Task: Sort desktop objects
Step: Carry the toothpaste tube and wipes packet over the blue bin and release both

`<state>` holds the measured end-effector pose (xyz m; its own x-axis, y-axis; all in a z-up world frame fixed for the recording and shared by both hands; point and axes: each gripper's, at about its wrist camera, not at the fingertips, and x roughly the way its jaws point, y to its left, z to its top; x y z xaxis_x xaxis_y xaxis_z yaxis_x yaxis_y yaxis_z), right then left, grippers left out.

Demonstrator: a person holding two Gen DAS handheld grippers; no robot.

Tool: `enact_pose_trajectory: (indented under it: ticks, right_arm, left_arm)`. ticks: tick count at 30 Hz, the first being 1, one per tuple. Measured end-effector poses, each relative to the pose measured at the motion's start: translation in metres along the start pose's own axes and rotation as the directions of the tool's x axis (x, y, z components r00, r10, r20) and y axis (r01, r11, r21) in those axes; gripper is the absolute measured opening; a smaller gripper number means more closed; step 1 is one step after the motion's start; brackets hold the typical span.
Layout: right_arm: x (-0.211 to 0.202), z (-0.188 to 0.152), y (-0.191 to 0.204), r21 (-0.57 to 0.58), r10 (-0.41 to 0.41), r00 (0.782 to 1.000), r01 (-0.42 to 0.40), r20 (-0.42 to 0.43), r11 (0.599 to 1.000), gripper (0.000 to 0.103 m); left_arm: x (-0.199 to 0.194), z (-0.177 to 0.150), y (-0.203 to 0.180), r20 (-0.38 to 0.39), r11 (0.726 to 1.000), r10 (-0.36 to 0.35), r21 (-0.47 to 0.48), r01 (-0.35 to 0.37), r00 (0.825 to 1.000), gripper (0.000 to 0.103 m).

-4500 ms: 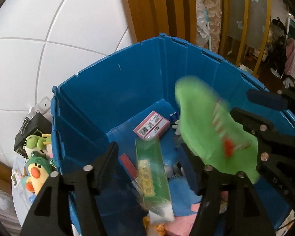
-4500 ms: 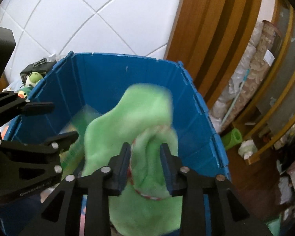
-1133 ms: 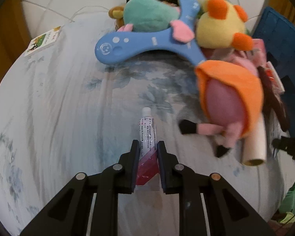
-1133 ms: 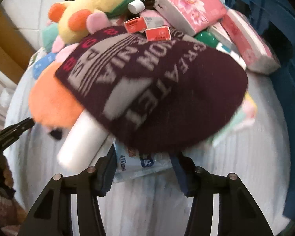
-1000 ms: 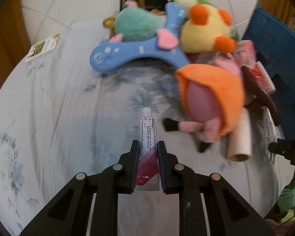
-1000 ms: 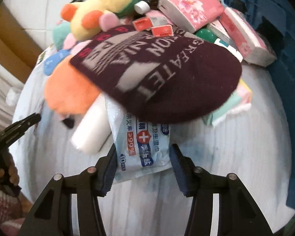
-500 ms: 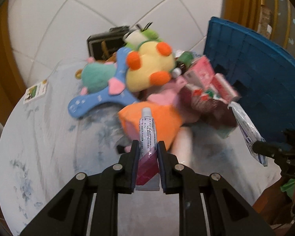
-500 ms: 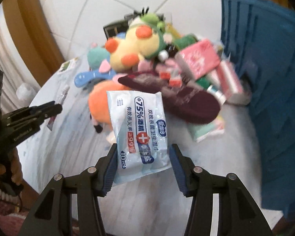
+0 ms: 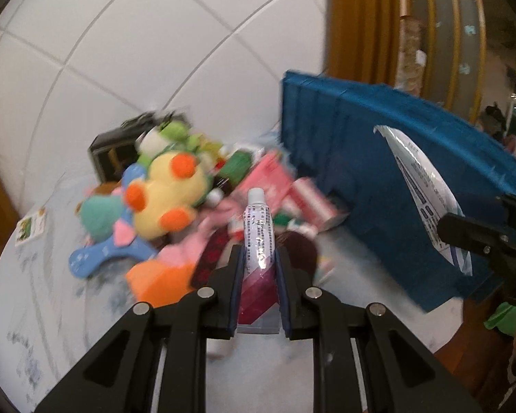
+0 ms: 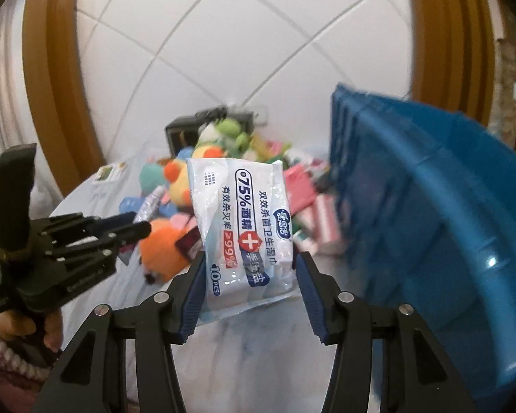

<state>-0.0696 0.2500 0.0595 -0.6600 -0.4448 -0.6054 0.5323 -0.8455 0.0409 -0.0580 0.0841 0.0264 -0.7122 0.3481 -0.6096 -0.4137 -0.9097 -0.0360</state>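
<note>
Home: plush toys (image 9: 165, 199), tiled wall (image 9: 154, 51)

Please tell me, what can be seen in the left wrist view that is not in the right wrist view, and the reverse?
Only the left wrist view shows the left claw head-on, shut on the tube.

Only the right wrist view shows the printed front of the wipes pack gripped in the right claw, and the person's hand under the left tool.

Both show the blue crate, the yellow plush and the table.
</note>
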Motion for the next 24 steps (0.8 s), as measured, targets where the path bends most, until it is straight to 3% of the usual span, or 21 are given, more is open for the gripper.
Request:
enact_pose_trajectory:
  ticks: [6,13,20,24]
  right_arm:
    - [-0.046,0.024,-0.042,0.021,-0.079,0.992,0.077,0.099,0.997,0.051]
    - [-0.094,0.047,-0.115,0.077,-0.232,0.96,0.222,0.159,0.972,0.051]
    - [-0.108,0.046,-0.201,0.134,-0.364,0.925,0.349,0.107,0.928,0.051]
    - [-0.104,0.033,-0.245,0.143,-0.402,0.914,0.391,0.053,0.909,0.051]
  left_arm:
    - [-0.002,0.05,-0.066,0.073,0.996,-0.068,0.06,0.063,0.995,0.018]
    - [0.004,0.111,-0.153,0.126,0.981,-0.153,0.139,0.135,0.98,0.018]
    - [0.02,0.148,-0.248,0.087,0.954,-0.232,0.214,0.209,0.969,0.018]
    - [0.036,0.155,-0.29,0.012,0.94,-0.247,0.246,0.237,0.969,0.018]
